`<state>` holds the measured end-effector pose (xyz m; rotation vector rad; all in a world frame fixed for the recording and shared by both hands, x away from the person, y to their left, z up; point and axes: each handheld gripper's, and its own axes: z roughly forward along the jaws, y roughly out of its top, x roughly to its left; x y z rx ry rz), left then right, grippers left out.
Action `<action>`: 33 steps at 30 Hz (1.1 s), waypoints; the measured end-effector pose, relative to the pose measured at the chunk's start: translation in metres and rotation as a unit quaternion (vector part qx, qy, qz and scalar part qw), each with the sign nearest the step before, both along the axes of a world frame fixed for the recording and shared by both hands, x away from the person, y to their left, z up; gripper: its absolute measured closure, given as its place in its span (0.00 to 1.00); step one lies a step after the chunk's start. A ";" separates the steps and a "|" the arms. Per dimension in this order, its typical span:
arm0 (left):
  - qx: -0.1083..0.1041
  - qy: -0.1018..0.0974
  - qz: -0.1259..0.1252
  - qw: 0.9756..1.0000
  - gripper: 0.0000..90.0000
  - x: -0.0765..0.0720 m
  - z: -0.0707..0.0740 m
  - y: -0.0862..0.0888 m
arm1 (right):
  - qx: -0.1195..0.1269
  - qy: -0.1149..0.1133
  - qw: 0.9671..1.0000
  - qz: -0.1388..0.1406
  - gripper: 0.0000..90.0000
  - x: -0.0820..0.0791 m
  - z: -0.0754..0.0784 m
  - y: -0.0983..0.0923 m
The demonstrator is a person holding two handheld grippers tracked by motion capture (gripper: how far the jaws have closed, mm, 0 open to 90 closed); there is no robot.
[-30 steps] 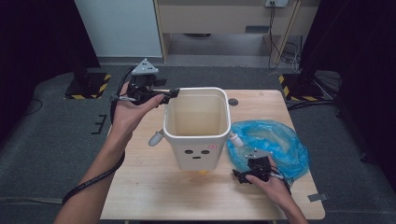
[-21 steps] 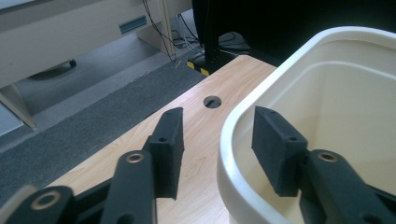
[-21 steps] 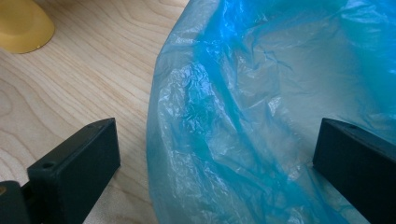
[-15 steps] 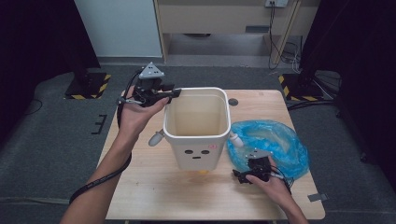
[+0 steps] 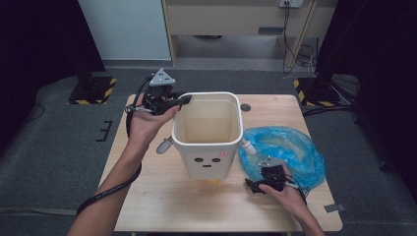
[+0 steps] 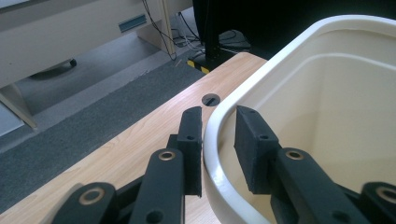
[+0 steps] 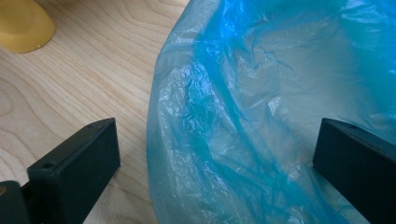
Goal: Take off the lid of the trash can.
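Grey carpet surrounded the wooden table [image 5: 157, 196], where a cream bin [image 5: 209, 142] stood mid-table beside a blue plastic bag [image 5: 290, 147]. At the bin's far left corner the left claw [image 6: 218, 140] had just been closing, straddling the rim (one jaw outside, one inside), with small gaps visible. The right claw [image 7: 215, 163] gaped wide over the bag's edge, gripping nothing.

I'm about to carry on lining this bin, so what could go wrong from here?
1. The left gripper straddles the bin rim with its fingers just closing; a thin hold may slip or tip the bin.
2. The right gripper is open around the blue bag; the film may tear or slide free.
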<state>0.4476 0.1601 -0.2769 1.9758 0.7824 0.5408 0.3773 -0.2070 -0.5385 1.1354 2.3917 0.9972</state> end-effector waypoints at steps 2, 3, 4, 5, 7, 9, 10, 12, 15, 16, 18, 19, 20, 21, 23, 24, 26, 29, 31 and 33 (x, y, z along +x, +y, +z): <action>0.003 -0.006 0.002 1.000 0.80 -0.001 -0.001 0.000 | 0.000 0.000 1.000 0.000 0.01 0.000 0.000 0.000; 0.003 -0.006 0.002 1.000 0.80 -0.001 -0.001 0.000 | 0.000 0.000 1.000 0.000 0.01 0.000 0.000 0.000; 0.000 -0.006 0.002 1.000 0.81 -0.001 -0.001 0.000 | 0.000 0.000 1.000 0.000 0.01 0.000 0.000 0.000; -0.004 -0.005 0.002 1.000 0.81 -0.001 -0.002 0.001 | 0.000 0.000 1.000 0.000 0.01 0.000 0.000 0.000; -0.005 -0.005 0.002 1.000 0.81 -0.001 -0.002 0.001 | 0.000 0.000 1.000 0.000 0.01 0.000 0.000 0.000; -0.006 -0.007 0.001 1.000 0.82 -0.001 -0.002 0.001 | 0.000 0.000 1.000 0.001 0.01 0.000 0.000 0.000; -0.009 -0.005 0.000 1.000 0.82 0.000 -0.002 0.002 | 0.000 0.000 1.000 0.000 0.01 0.000 0.000 0.000; -0.010 -0.001 -0.005 1.000 0.83 0.001 -0.002 0.003 | 0.000 0.000 1.000 0.001 0.01 0.000 0.000 0.000; -0.009 0.007 -0.013 1.000 0.84 0.002 0.000 0.005 | 0.000 0.000 1.000 0.000 0.01 0.000 0.000 0.000; -0.007 0.008 -0.015 1.000 0.85 0.002 0.000 0.005 | 0.000 0.000 1.000 0.000 0.01 0.000 0.000 0.000; -0.005 0.008 -0.019 1.000 0.85 0.004 0.001 0.005 | 0.000 0.000 1.000 0.000 0.01 0.000 0.000 0.000; -0.004 0.009 -0.021 1.000 0.85 0.004 0.001 0.006 | 0.000 0.000 1.000 0.000 0.01 0.000 0.000 0.000; -0.003 0.010 -0.023 1.000 0.85 0.005 0.001 0.006 | 0.000 0.000 1.000 0.000 0.01 0.000 0.000 0.000; -0.003 0.011 -0.025 1.000 0.85 0.006 0.001 0.006 | 0.000 0.000 1.000 0.000 0.01 0.000 0.000 0.000; -0.002 0.013 -0.030 0.999 0.85 0.008 0.001 0.007 | 0.000 0.000 1.000 0.000 0.01 0.000 0.000 0.000; -0.001 0.013 -0.031 0.999 0.85 0.009 0.001 0.007 | 0.000 0.000 1.000 0.000 0.01 0.000 0.000 0.000; 0.002 0.013 -0.037 0.999 0.85 0.010 0.002 0.007 | 0.000 0.000 1.000 0.000 0.01 0.000 0.000 0.000; 0.002 0.015 -0.043 0.999 0.85 0.013 0.002 0.008 | 0.000 0.000 1.000 0.000 0.01 0.000 0.000 0.000; 0.001 0.017 -0.048 0.999 0.85 0.014 0.002 0.008 | 0.000 0.000 1.000 0.000 0.01 0.000 0.000 0.000; 0.000 0.020 -0.050 0.999 0.85 0.015 0.002 0.009 | 0.000 0.000 1.000 -0.001 0.01 0.000 0.000 0.000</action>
